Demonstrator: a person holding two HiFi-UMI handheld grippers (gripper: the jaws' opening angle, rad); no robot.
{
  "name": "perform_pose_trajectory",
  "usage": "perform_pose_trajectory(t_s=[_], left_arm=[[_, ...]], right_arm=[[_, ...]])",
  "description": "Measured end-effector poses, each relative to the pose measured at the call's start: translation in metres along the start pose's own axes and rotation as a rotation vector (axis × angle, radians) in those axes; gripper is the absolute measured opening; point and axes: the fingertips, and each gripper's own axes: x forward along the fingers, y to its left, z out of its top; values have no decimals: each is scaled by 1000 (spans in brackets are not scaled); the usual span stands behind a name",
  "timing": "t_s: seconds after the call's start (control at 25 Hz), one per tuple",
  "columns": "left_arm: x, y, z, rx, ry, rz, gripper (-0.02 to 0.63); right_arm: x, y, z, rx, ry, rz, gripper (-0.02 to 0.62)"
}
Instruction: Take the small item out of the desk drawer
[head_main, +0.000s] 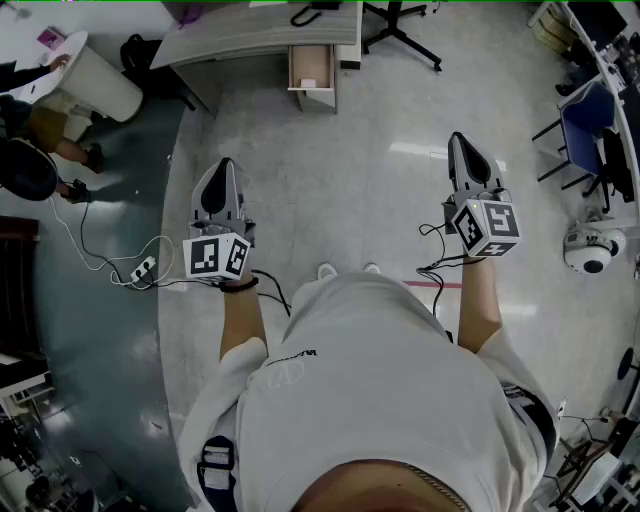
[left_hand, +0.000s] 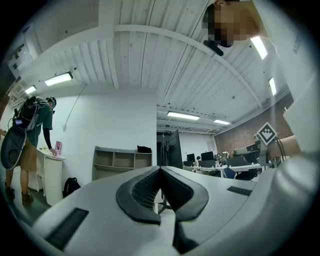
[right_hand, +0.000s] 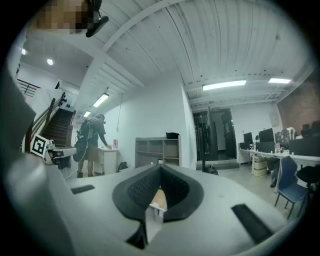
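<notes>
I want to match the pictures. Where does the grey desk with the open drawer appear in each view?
Head view: grey desk at the top centre, seen from above, its drawer pulled out.
Left gripper view: grey desk left of centre, just below the middle.
Right gripper view: grey desk at the centre, just below the middle.
Shared landmark: the white counter, left of the desk in every view.

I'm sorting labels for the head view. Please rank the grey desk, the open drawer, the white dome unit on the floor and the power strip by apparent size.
1. grey desk
2-3. open drawer and white dome unit: they look about alike, and the drawer is farther off, so unranked
4. power strip
</notes>
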Motion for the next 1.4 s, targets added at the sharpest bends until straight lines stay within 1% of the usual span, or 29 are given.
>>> perform_pose_trajectory(t_s=[0.16,0.32,0.44,0.6,0.72,0.88,0.96,1.12,1.28,1.4], left_arm=[[2,6,-4,-8,10,-11,-1],[1,18,-7,-13,13,-24,0],[-5,30,-13,-26,15,-37,-1],[-15,40,-34,-39,36,-58,-1],[-20,47,-51,-70,69,-57,-2],[-23,54,-66,-98,92,-53,-2],[-16,57,-69,-104,95,-52,-2],[4,57,-69,-93,101,-56,-2],[30,53,-71,-84,96,-57,-1],[57,51,-75,-84,114,-52,-1]], right_arm=[[0,2,-2,12,0,-8,-2],[5,16,-3,-67,12,-33,-1],[11,32,-5,-56,11,-36,0],[17,47,-16,-54,23,-48,0],[25,61,-28,-49,58,-41,0],[37,70,-26,-58,56,-37,0],[45,71,-25,-63,52,-27,0],[65,76,-28,-99,54,30,0],[92,63,-31,-81,51,59,0],[120,52,-33,-60,46,84,0]])
